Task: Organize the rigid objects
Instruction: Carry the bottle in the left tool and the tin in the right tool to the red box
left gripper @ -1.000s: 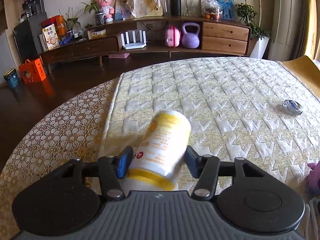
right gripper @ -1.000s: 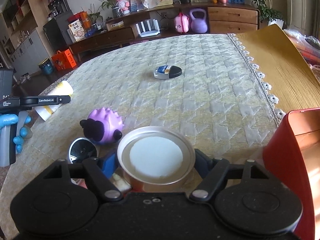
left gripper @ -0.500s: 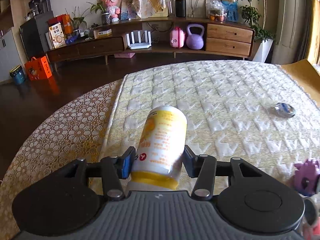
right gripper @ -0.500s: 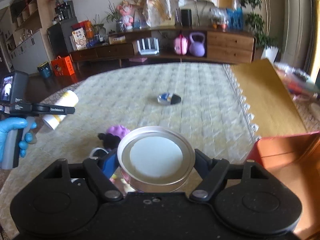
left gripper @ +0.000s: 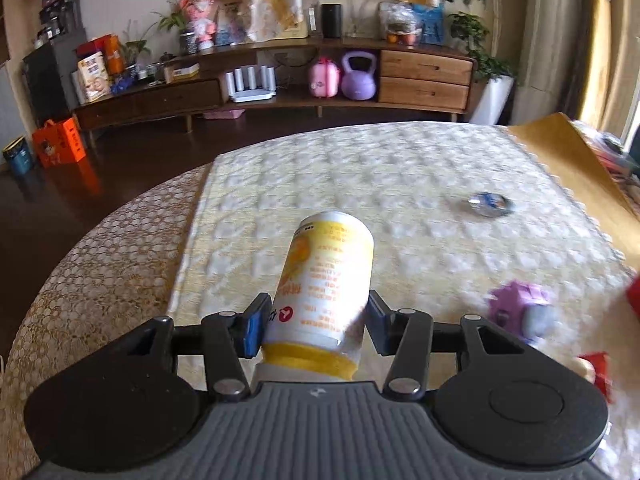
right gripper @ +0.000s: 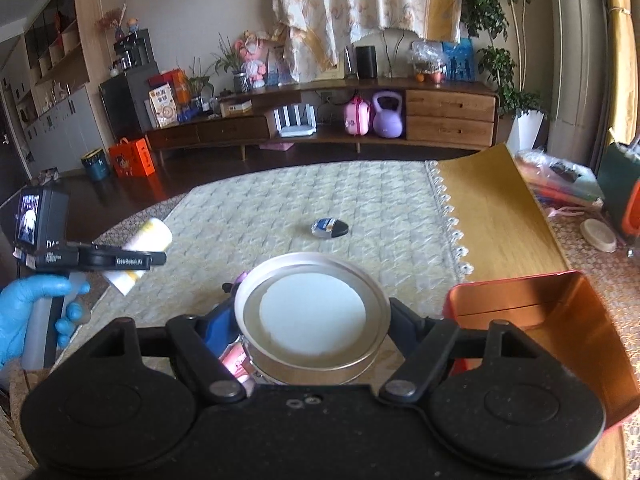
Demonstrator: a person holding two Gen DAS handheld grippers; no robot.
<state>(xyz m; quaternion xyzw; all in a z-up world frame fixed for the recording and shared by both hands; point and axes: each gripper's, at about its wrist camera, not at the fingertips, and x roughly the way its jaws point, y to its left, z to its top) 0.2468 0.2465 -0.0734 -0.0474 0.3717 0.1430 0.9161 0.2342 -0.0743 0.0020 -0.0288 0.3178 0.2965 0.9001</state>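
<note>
Yellow can (left gripper: 326,280) is pinched by the left tool (left gripper: 316,322); the right tool (right gripper: 312,320) pinches a round tin (right gripper: 312,312), red box (right gripper: 560,320) at three o'clock.

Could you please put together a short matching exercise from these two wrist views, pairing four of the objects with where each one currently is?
Things:
1. yellow and white can
2. round metal tin
3. purple spiky toy
4. red box

Places:
A. standing open on the table to the right of the right gripper
B. clamped between the fingers of the right gripper
C. lying on the quilted cloth, free of both grippers
D. clamped between the fingers of the left gripper

Pairs: 1-D, 2-B, 3-C, 4-A
</note>
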